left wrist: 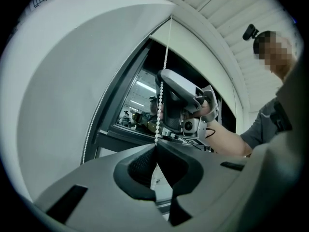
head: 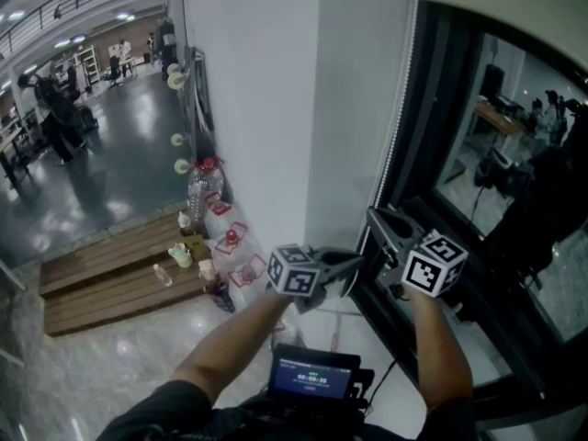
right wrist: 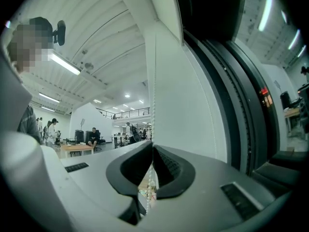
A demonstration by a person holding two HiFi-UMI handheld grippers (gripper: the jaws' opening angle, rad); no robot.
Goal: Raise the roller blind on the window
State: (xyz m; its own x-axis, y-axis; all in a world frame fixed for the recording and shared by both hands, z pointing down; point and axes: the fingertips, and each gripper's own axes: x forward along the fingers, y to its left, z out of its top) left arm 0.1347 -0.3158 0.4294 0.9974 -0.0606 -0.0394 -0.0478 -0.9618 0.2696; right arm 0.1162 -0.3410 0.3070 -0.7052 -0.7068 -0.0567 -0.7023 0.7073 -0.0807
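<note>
Left hand-held gripper point(left wrist: 155, 146) clamped shut on bead chain point(left wrist: 164, 62); right hand-held gripper point(right wrist: 152, 148) pinches it too, beside window point(head: 514, 154). Blind point(left wrist: 195, 52) sits high. Step: hauling chain. Next, probably a steady downward pull, hand over hand.

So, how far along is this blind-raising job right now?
Partly there, it seems. Done: the roller blind sits high, with dark window glass uncovered below it. In hand: left gripper and right gripper are both shut on the bead chain. Left: pulling the chain until the blind is fully up; how much remains I can't tell.
</note>
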